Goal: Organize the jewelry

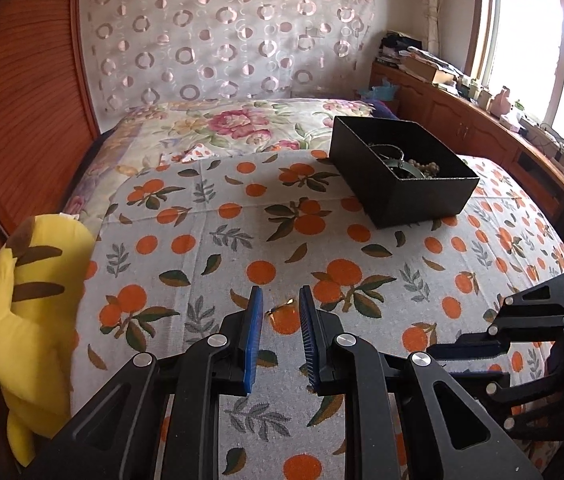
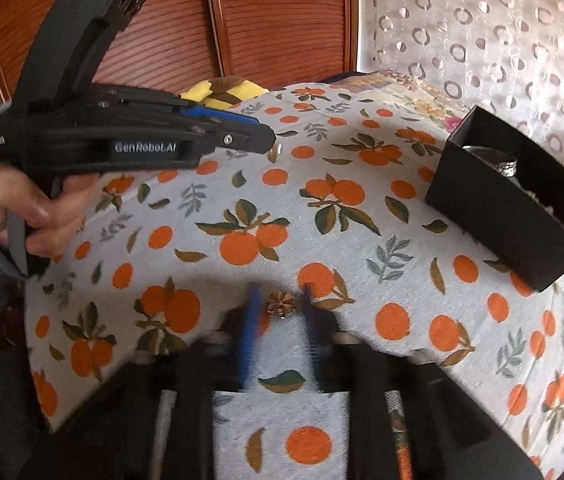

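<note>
A black open box stands on the orange-print cloth and holds bracelets and beads; it also shows in the right wrist view. My left gripper is open, its tips on either side of a small gold ring lying on the cloth. That ring glints by the left gripper's tip in the right wrist view. My right gripper is open, blurred, with a small flower-shaped gold piece between its tips on the cloth. It enters the left wrist view from the right.
A yellow plush toy lies at the bed's left edge. A floral quilt lies beyond the cloth. A wooden headboard stands at left, a cluttered wooden cabinet under the window at right.
</note>
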`<state>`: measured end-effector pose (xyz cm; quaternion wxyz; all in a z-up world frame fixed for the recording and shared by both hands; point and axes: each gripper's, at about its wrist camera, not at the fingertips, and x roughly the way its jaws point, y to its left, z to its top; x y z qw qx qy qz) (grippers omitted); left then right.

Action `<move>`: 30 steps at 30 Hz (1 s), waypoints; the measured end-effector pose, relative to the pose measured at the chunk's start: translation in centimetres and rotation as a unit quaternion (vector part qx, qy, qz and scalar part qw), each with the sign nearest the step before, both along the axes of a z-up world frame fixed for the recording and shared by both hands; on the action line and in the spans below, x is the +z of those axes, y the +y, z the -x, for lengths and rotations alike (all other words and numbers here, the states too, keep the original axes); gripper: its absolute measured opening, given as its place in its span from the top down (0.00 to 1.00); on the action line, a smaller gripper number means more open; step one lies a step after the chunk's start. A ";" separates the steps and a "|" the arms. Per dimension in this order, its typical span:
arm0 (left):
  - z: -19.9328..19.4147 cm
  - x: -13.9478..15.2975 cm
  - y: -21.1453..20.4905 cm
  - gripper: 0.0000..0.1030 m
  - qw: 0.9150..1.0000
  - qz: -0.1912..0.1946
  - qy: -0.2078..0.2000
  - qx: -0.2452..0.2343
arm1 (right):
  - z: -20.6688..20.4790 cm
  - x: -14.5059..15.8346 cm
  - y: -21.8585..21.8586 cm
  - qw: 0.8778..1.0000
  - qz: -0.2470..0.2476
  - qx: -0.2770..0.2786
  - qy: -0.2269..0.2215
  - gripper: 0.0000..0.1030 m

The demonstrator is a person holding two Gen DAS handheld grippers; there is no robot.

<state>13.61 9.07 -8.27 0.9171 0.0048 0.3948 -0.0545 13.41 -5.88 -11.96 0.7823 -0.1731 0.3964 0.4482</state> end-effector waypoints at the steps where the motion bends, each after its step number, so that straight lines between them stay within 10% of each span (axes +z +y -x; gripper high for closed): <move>1: 0.0 0.1 -0.1 0.83 1.000 0.000 -0.001 0.000 | -0.1 0.1 -0.2 1.000 0.000 -0.001 0.001 0.84; 14: -0.4 0.7 -1.3 0.88 1.000 -0.019 0.006 -0.011 | -3.2 2.7 -4.4 0.998 -0.036 -0.055 -0.017 0.84; 18: 0.2 -0.6 -0.5 0.66 1.000 -0.018 0.025 0.000 | -3.8 2.7 -4.9 0.997 -0.040 -0.062 -0.015 0.84; 22: 0.2 -1.3 -0.7 0.65 0.999 -0.004 0.035 -0.008 | -3.9 2.7 -4.8 0.997 -0.041 -0.062 -0.016 0.84; 27: 0.2 -2.6 -1.8 0.65 0.998 -0.026 0.051 -0.020 | -4.1 2.9 -5.0 0.997 -0.041 -0.065 -0.019 0.84; 30: 0.0 -2.7 -1.7 0.82 0.998 -0.026 0.046 -0.019 | -4.2 2.9 -5.3 0.997 -0.042 -0.068 -0.020 0.84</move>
